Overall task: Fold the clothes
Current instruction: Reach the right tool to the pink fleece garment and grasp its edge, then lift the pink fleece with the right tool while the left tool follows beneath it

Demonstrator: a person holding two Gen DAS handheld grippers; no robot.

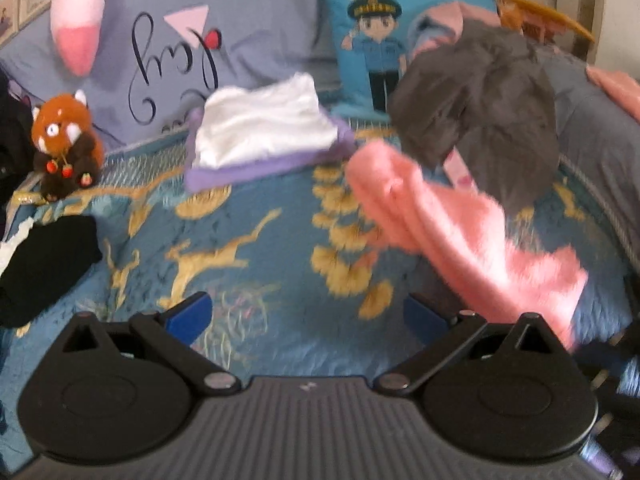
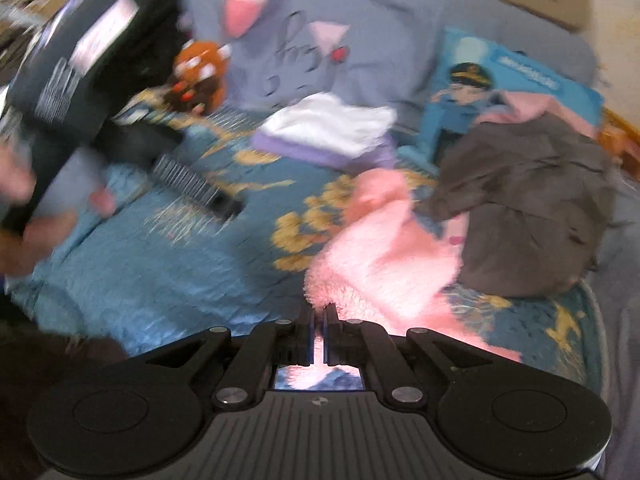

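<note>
Right gripper: jaws pinched nearly together on the near edge of a fluffy pink garment, a strip of pink showing in the slit between the blue pads. Left gripper: jaws spread wide with nothing between them, hovering over bare bedspread; in the right wrist view it appears at the left edge, blurred, in a person's hand. Pink garment: stretched in a band from the right gripper across the bedspread towards a crumpled grey garment, whose lower edge lies over it; in the left wrist view the pink fabric runs diagonally from centre to lower right, blurred, and whether it is lifted clear of the bed there cannot be told. Grey garment: unfolded heap at the right of the bed, in front of a blue cushion printed with a cartoon officer. Bedspread: blue, with gold deer and leaf pattern. Folded pile: a white garment on top of a purple one, at the far middle of the bed, just before a lavender pillow with script lettering. Red panda plush toy: upright at the far left. Black folded garment: at the left edge, near the toy.
</note>
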